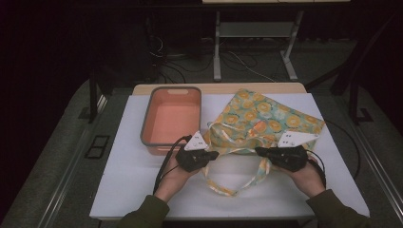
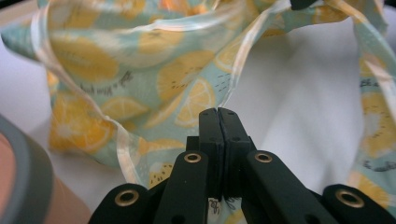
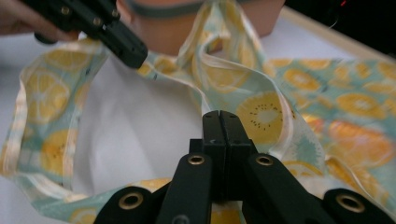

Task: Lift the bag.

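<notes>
- Gripping the bag (image 1: pixel 266 118) at its mouth edge with both grippers: left gripper (image 1: pixel 215 154) and right gripper (image 1: pixel 259 151) face each other across the near rim, tips pointing inward.
- Left jaws clenched tight in the left gripper view (image 2: pixel 218 114); fabric runs under the jaws near their base, so it reads as pinching the bag's hem, though the exact bite is hard to see there.
- Right jaws likewise clenched (image 3: pixel 219 116), with lemon-print cloth bunched around and below them; same call, grasping the rim.
- Bag location: on the white table (image 1: pixel 142 190), right of centre, just beside the orange bin (image 1: pixel 172 118); mouth and handles toward the person, bottom toward the far right.
- Long axis runs roughly from the near mouth to the far right corner, slanted across the table; one handle (image 1: pixel 228 187) loops loose on the table between the hands.
- Handling: thin printed cloth, light and floppy, no stiffness. It will sag and fold wherever it is not held; nothing fragile.
- Best hold is the hemmed rim or the strap roots, where the layers are doubled; a pinch on a single layer will probably slip or just drag one side.
- Two spread grips at the rim should keep the mouth open; pulled too far apart, it will flatten shut.
- Watch the loose handle snagging on the bin's grey rim (image 1: pixel 142 137).
</notes>
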